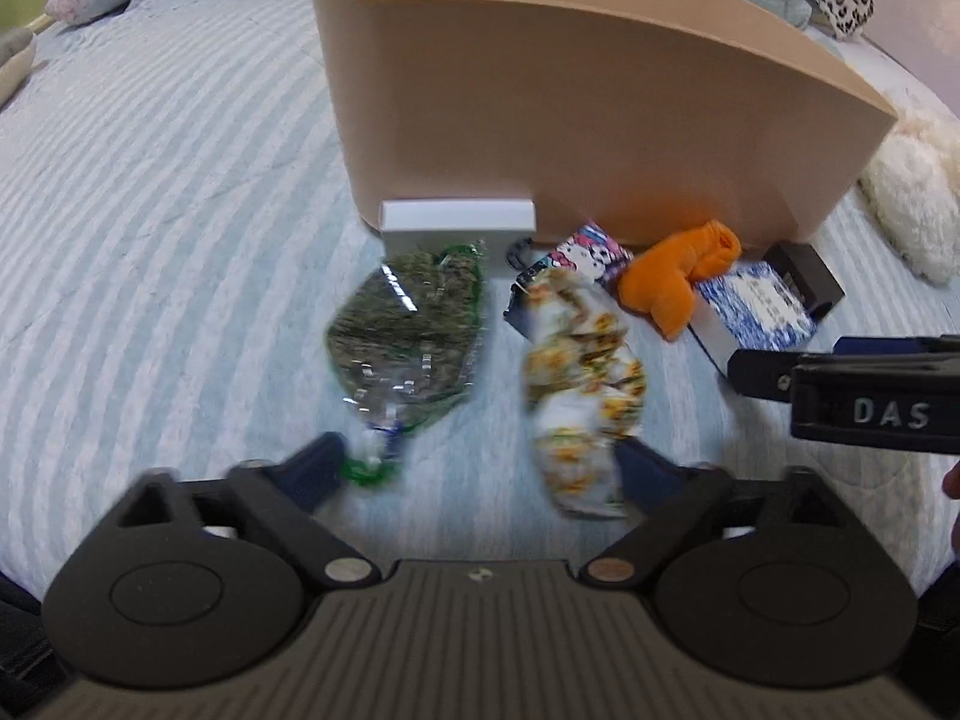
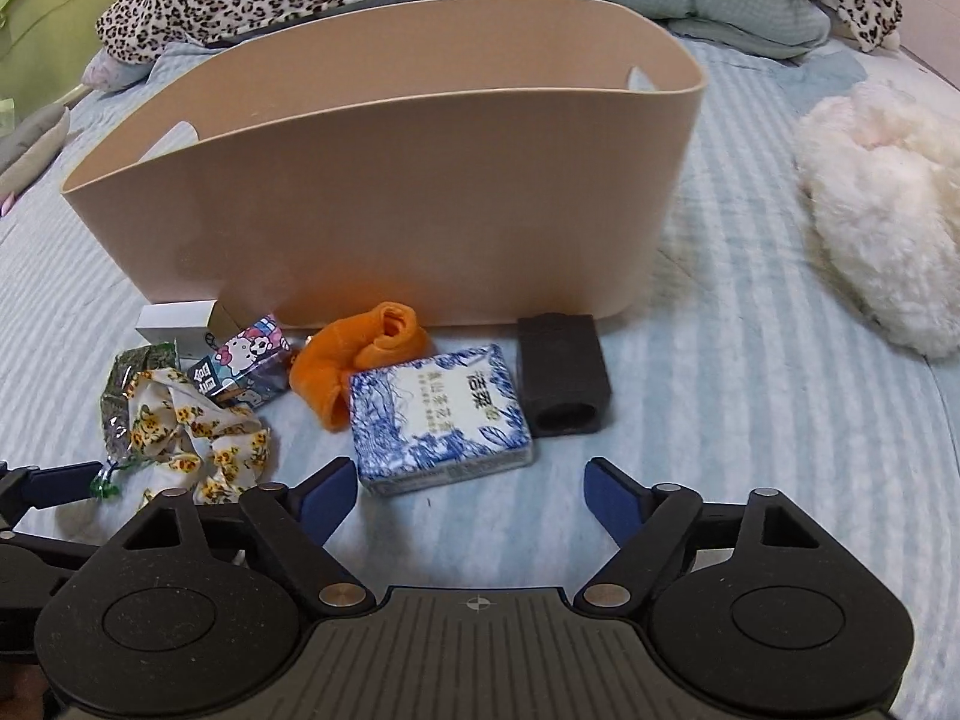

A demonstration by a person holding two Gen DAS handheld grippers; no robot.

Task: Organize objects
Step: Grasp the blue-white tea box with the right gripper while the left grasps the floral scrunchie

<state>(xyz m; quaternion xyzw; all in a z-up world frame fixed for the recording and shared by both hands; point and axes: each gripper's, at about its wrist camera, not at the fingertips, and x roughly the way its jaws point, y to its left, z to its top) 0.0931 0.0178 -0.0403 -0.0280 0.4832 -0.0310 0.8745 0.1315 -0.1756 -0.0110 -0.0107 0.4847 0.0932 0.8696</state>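
Left wrist view: the left gripper [image 1: 480, 468] is spread wide and holds nothing. It hovers low over the pale blue striped bed quilt [image 1: 150, 180], pointing toward the tall beige plastic storage bin [image 1: 570, 120]. Between and just ahead of its fingers lie a clear crinkled bag of dark green dried leaves [image 1: 408, 324] and a white fabric scrunchie with yellow flower print [image 1: 582, 384]. Both are judged light and soft. The bag is probably slippery, so take it by the knotted neck nearest the gripper. The scrunchie compresses, so pinch it across one bunched fold. A small white rectangular carton [image 1: 457, 217] touches the bin's base. The image is motion-blurred.

Right wrist view: the right gripper [image 2: 468, 489] is also spread open and empty, held level just above the quilt. Directly ahead lies a flat blue-and-white printed cardboard box [image 2: 441, 414], judged rigid and light. Grip it across its short sides. Beside it lie a rolled orange cloth [image 2: 360, 360], a black foam block with a round hole [image 2: 564, 375] and a small cartoon-printed carton [image 2: 246, 369]. All loose items sit outside the bin, along its near wall. A fluffy white plush [image 2: 882, 228] lies well apart at the right.
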